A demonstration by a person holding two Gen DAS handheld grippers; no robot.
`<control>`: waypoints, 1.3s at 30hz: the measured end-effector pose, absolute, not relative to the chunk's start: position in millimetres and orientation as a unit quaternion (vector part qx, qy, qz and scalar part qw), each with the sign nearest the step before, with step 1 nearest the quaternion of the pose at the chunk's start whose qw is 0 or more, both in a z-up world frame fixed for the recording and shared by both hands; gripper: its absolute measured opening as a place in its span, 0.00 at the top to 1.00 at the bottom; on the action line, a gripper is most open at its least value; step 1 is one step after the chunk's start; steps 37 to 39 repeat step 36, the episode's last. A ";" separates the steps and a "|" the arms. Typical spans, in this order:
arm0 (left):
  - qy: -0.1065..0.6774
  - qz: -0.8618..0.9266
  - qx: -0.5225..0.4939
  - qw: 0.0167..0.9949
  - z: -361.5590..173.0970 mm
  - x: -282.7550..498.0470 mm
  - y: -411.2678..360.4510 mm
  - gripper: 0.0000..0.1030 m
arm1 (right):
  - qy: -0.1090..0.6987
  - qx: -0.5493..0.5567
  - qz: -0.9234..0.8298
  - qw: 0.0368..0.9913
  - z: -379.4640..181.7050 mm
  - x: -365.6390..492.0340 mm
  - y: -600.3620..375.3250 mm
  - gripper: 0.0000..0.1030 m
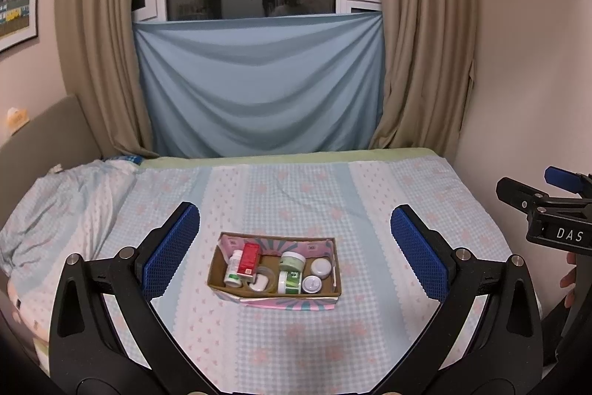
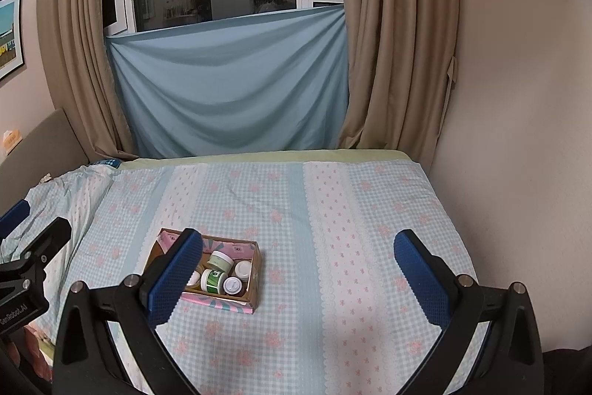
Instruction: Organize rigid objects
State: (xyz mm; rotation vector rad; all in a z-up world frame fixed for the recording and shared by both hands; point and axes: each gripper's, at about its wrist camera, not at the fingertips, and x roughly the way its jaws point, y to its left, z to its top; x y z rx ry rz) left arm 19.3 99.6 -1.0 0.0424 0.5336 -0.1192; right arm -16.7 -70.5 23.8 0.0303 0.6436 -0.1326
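Note:
A small cardboard box (image 1: 273, 295) sits on the bed in front of both grippers. It holds a red carton (image 1: 248, 258), a white bottle (image 1: 234, 271), a green-lidded jar (image 1: 293, 261), a green-labelled jar (image 1: 289, 282), two white round jars (image 1: 320, 267) and a white case (image 1: 259, 284). My left gripper (image 1: 296, 239) is open and empty, held above the box. My right gripper (image 2: 298, 261) is open and empty, to the right of the box (image 2: 255, 269); its left finger (image 2: 174, 276) hides the box's left half.
The bed (image 1: 296, 195) has a checked blue and pink cover. A crumpled quilt (image 1: 63, 198) lies at the left by the headboard. A blue cloth (image 1: 259, 87) and beige curtains hang behind. A wall (image 2: 518, 136) borders the bed on the right.

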 end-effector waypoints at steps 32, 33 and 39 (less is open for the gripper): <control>0.258 -0.049 0.038 0.964 -8.9 40.7 85.3 0.00 | 0.336 0.026 -0.063 0.939 7.9 11.6 -72.0 0.00; 0.262 -0.050 0.039 0.963 -10.9 43.3 85.5 0.00 | 0.338 0.027 -0.063 0.939 6.3 13.3 -71.8 0.00; 0.271 -0.056 0.038 0.960 -17.6 54.6 87.0 0.00 | 0.349 0.032 -0.062 0.935 -1.2 23.5 -71.4 0.00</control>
